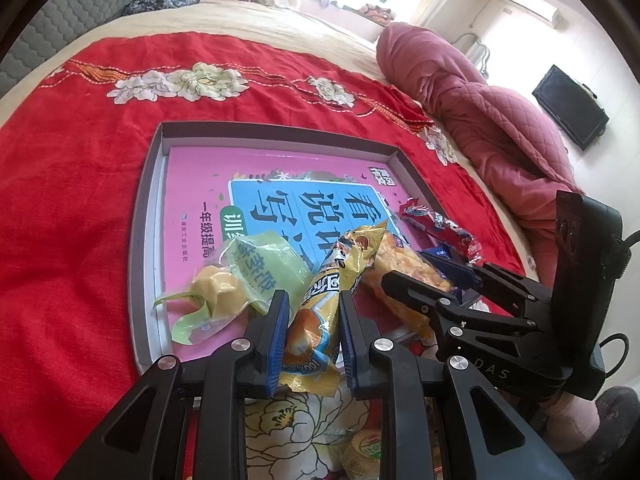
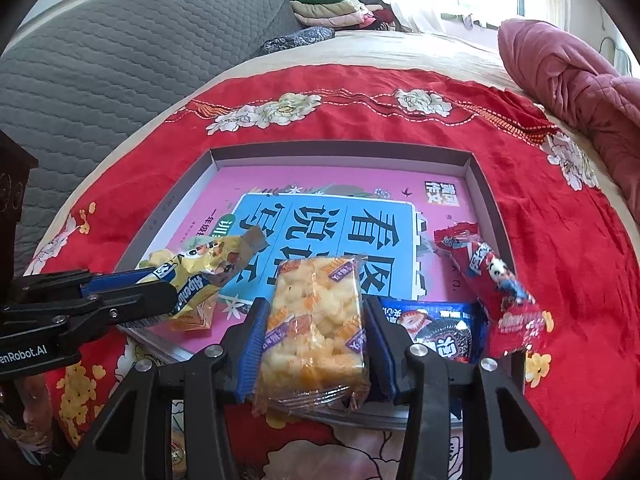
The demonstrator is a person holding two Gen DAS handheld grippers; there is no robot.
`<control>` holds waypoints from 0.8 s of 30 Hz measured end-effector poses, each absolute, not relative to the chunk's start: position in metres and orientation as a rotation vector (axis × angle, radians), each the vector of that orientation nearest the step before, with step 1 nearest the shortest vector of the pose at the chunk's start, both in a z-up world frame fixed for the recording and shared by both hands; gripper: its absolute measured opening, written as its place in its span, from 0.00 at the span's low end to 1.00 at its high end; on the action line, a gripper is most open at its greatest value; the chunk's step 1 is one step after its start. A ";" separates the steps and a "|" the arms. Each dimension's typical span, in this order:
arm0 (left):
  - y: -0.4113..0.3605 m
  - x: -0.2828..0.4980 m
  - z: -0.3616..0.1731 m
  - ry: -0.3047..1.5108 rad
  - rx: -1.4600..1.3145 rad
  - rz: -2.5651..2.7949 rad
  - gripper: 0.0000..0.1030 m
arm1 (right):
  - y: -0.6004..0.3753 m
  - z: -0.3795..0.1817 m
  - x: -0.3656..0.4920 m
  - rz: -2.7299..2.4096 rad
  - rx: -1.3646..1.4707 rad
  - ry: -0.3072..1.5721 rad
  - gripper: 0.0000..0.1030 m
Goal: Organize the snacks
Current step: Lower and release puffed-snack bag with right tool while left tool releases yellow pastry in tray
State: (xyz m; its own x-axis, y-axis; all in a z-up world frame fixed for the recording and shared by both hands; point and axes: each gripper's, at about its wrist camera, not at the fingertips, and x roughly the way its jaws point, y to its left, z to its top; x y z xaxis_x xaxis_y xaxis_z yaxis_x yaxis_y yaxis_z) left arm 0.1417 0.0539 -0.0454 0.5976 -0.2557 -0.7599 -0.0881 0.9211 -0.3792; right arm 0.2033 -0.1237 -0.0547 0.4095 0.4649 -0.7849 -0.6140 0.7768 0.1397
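Observation:
A shallow grey box [image 1: 148,200] [image 2: 486,204] lies on the red bedspread with a pink book inside. My left gripper [image 1: 312,312] is shut on a yellow snack packet [image 1: 324,292] [image 2: 200,280] over the box's near edge. My right gripper [image 2: 314,328] [image 1: 440,276] is shut on a clear packet of puffed rice cake [image 2: 316,328] [image 1: 404,268] above the box's near side. In the box lie a green-wrapped pastry [image 1: 236,280], a red packet [image 1: 440,228] [image 2: 496,292] and a blue cookie packet [image 2: 440,328].
The red flowered bedspread [image 1: 72,208] covers the bed. A rolled pink quilt [image 1: 480,120] [image 2: 572,80] lies at the right. A grey headboard [image 2: 100,64] and folded clothes [image 2: 332,4] are at the back. A round green-labelled snack [image 1: 364,448] sits under my left gripper.

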 end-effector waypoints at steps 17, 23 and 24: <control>0.057 0.144 -0.052 0.940 -0.399 -0.078 0.24 | -0.127 -0.053 0.197 0.641 -0.276 0.873 0.46; 0.056 0.145 -0.054 0.946 -0.399 -0.080 0.25 | -0.126 -0.059 0.200 0.618 -0.293 0.876 0.46; 0.056 0.145 -0.054 0.945 -0.400 -0.081 0.25 | -0.126 -0.059 0.200 0.617 -0.296 0.876 0.46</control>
State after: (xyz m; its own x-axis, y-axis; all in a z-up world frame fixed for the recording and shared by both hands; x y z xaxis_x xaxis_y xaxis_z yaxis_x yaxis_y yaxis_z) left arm 0.1453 0.0556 -0.0538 0.5888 -0.2399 -0.7718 -0.1058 0.9238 -0.3679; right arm 0.2000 -0.1262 -0.0594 0.4824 0.3807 -0.7889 -0.6144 0.7889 0.0050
